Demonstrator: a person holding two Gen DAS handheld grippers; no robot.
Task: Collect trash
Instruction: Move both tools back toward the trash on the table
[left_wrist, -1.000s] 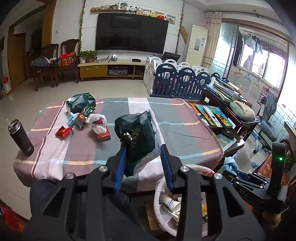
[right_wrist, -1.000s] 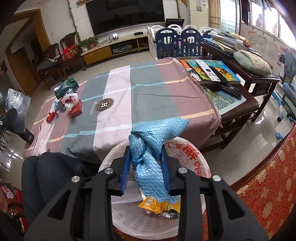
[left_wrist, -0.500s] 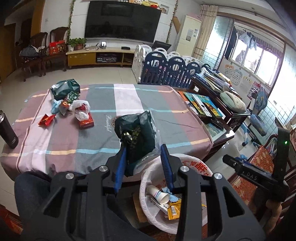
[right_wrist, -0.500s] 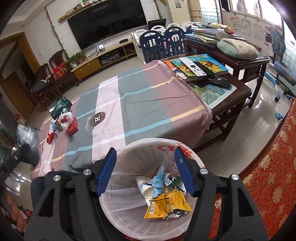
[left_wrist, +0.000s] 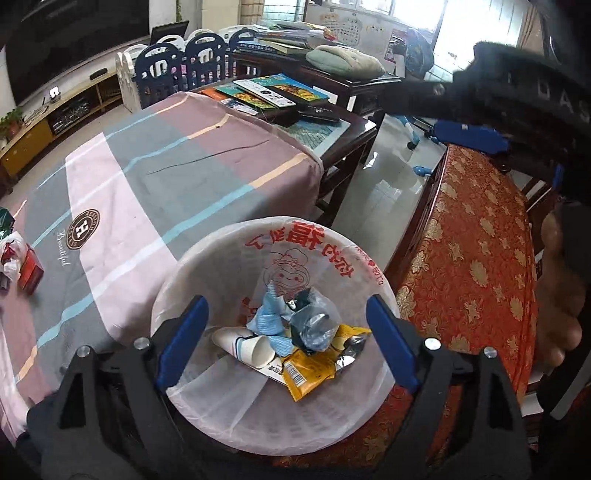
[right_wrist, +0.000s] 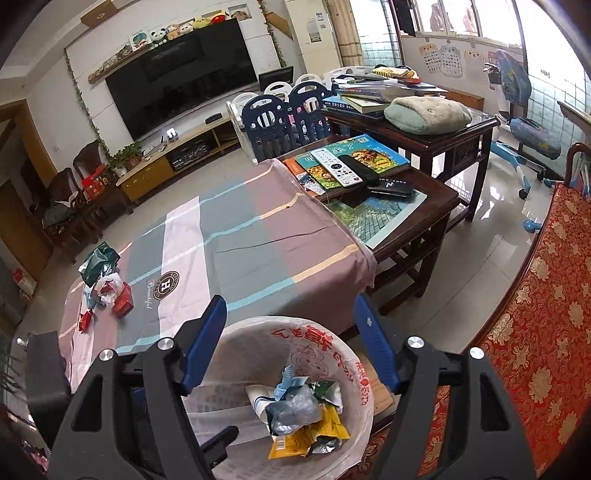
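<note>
A round bin with a white printed liner (left_wrist: 221, 273) stands on the floor by the striped tablecloth (left_wrist: 155, 177). A dark green and clear bag (left_wrist: 314, 325) lies in it on a blue cloth (left_wrist: 266, 317), a paper cup (left_wrist: 247, 347) and a yellow wrapper (left_wrist: 306, 369). My left gripper (left_wrist: 288, 325) hangs over the bin, jaws opening wide, pads touching nothing. My right gripper (right_wrist: 291, 332) is above the bin's near rim (right_wrist: 354, 373), jaws opening and empty. More trash (right_wrist: 105, 284) sits at the table's far left.
A dark side table with books and remotes (right_wrist: 369, 166) adjoins the table's right end. A red and gold patterned seat (left_wrist: 472, 251) runs along the right of the bin. A person's hand (left_wrist: 557, 295) holds the right gripper at the right edge of the left wrist view.
My left gripper swung down over the bin, opened, and the dark green bag fell in. My right gripper let the blue cloth drop into the bin, then drew back a little.
</note>
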